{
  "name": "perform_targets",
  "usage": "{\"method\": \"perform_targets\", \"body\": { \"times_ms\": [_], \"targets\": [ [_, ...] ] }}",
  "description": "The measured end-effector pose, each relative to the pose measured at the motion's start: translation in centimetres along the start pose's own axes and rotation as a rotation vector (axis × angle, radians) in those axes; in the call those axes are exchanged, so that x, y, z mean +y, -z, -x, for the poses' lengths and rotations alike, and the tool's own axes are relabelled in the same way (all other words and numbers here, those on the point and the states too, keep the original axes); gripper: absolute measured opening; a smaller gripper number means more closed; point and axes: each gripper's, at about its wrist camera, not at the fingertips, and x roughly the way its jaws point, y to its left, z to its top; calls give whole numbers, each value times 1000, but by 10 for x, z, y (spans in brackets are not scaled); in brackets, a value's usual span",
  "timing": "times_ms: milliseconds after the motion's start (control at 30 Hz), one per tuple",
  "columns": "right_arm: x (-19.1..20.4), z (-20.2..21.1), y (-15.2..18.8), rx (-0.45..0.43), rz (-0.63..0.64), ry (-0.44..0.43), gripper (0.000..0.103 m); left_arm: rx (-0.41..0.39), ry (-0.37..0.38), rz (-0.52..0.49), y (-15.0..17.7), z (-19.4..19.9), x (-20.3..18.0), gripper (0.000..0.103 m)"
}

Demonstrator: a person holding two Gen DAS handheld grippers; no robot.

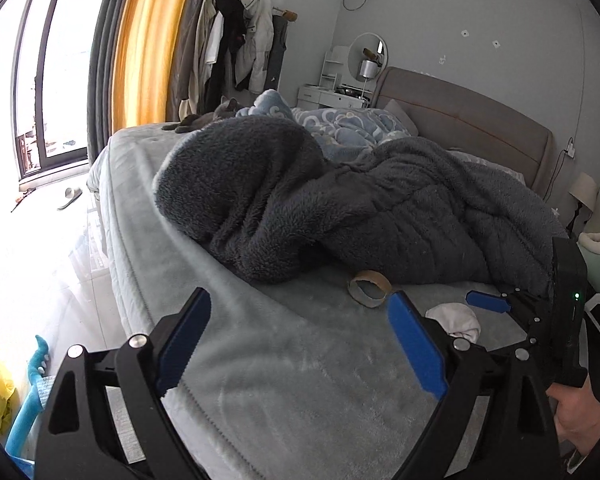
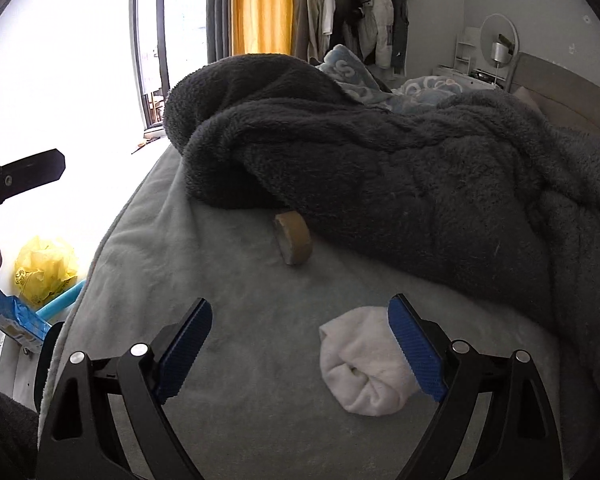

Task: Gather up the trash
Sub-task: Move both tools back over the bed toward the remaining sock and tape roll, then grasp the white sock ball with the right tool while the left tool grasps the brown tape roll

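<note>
Approach step, nothing picked yet. My right gripper (image 2: 300,344) w/ jaws wide, empty, hovering over bed (image 2: 228,420); white wad (image 2: 364,372) just inside its right finger. Left gripper (image 1: 300,344) also spread, empty. Tape core (image 2: 294,240) sits at dark blanket (image 2: 400,168) edge. Next, I judge: shift right, centre wad, close.

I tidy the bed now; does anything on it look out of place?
Yes. An empty tape roll lies on the bed sheet at the dark blanket's edge, and a crumpled white wad lies nearer. Neither belongs on a bed.
</note>
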Motion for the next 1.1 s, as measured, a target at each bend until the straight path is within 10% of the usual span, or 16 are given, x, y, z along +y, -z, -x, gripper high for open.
{"method": "perform_targets", "body": {
  "times_ms": [467,833,1100],
  "targets": [
    [-40,-19,16,87,-40,27,90,64,50,24,-3,-57,-33,92],
    [-53,-25,30,157,-57,-52,50,128,62,22,4,-98,-60,92],
    [-63,8,31,74,-84,-79,43,152,48,42,10,-124,-76,91]
  ]
}}
